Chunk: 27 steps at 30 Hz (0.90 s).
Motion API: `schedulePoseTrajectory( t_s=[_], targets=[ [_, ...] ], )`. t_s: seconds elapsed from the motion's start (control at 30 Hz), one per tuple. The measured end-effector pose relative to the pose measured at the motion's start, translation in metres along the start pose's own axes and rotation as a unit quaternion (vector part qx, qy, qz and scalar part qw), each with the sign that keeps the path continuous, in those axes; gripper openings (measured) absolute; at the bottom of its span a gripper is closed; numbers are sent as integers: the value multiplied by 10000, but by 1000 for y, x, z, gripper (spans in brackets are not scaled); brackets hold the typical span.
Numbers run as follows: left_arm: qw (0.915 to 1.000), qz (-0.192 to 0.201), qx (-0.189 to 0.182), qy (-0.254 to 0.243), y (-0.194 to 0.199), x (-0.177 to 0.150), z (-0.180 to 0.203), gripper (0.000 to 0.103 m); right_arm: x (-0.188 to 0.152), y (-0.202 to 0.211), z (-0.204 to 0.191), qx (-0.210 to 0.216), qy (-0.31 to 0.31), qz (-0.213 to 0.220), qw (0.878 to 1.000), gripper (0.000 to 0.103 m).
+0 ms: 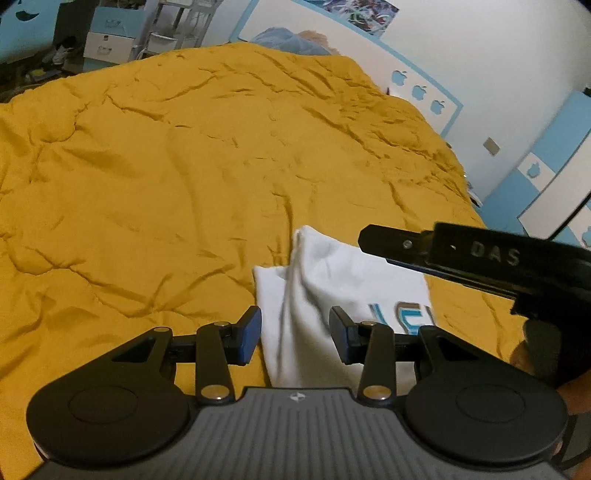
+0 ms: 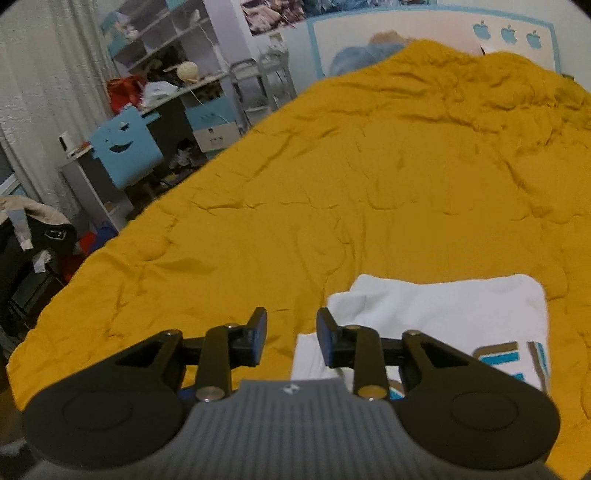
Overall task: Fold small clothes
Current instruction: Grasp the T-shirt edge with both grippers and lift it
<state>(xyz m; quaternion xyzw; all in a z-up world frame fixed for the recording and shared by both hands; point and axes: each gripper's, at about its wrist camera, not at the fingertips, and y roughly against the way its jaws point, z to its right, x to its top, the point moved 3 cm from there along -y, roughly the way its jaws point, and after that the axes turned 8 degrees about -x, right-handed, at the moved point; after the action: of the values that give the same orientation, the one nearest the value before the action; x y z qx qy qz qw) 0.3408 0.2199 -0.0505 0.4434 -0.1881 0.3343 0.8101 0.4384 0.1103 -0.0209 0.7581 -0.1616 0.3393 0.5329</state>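
Hovering with jaws spread and empty, the left tool (image 1: pixel 295 334) and right tool (image 2: pixel 291 336) face the partly folded white printed cotton T-shirt (image 2: pixel 443 314) on the mustard quilted bed (image 2: pixel 332 184), probably needing an edge pinched next.

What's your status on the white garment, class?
Left gripper open, empty. Right gripper open, empty. White garment partly folded on yellow bedspread. Nothing in the way.

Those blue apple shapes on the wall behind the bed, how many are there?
3, in a row on the white headboard panel in the right wrist view: left apple, middle apple, right apple. More sit on cupboards further right, partly cut off.
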Motion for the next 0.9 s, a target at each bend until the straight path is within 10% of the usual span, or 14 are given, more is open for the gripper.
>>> schedulePoseTrajectory(
  t_s=[0.4,0.67,0.9],
  targets=[
    [9968,-576,-388,395,27,-45,5,69,-66,84,47,-255,112,149,9995,31],
    [9813,-766,-912,1510,-3,-72,-16,70,-135,103,85,-774,611,-123,9950,47],
    [9856,-329,-903,1391,-12,-59,-7,17,-166,93,81,-908,1179,-315,9884,64]
  ],
)
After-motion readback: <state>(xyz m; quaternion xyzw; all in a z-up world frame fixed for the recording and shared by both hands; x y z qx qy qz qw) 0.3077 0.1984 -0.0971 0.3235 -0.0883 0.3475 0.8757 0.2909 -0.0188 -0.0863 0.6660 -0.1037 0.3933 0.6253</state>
